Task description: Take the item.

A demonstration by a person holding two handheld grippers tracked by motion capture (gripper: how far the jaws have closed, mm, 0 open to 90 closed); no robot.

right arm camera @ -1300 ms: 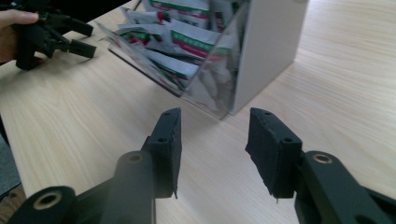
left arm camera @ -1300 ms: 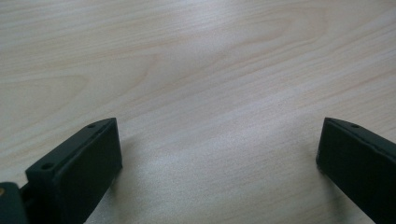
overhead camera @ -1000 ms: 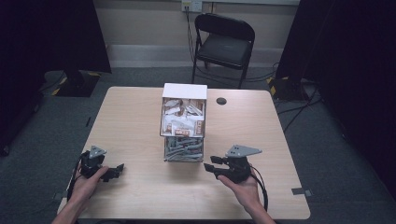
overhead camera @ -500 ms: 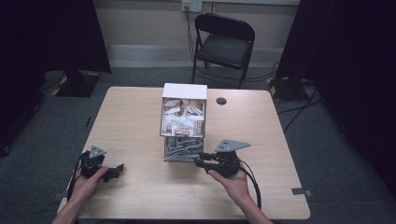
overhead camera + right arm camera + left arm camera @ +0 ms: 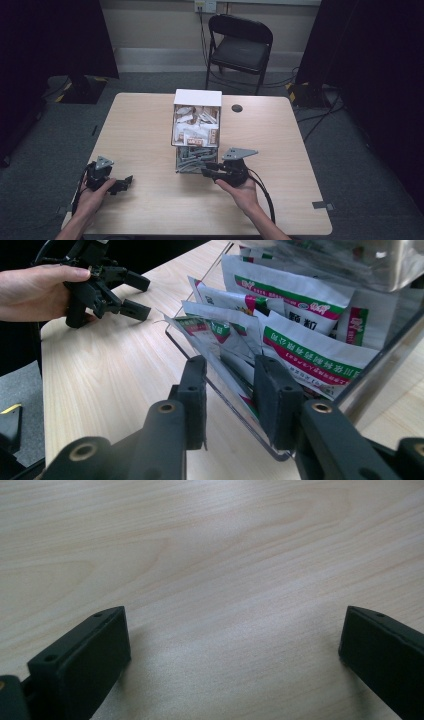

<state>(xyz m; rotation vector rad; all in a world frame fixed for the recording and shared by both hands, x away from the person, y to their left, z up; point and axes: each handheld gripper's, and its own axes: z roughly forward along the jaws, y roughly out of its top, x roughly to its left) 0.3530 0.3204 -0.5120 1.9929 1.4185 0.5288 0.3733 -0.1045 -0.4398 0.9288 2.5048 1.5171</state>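
Right gripper [image 5: 227, 400]: jaws part-open astride a sachet [image 5: 220, 365]; close squarely, then lift. Left gripper [image 5: 232, 655]: spread wide, empty.

a pale wood-grain bench [image 5: 140, 130] with rounded corners is standing on dark grey carpet [image 5: 360, 165]. beyond its far edge a black folding chair [image 5: 239, 47] is facing the bench, backed against a light wall with a pale skirting strip [image 5: 150, 52]. a white socket plate [image 5: 205, 5] is sitting on that wall, cables trailing down behind the chair. black curtains [image 5: 380, 55] are hanging at both sides. bits of tape [image 5: 325, 205] are sticking to the carpet off the near right corner. dim light is falling overhead.
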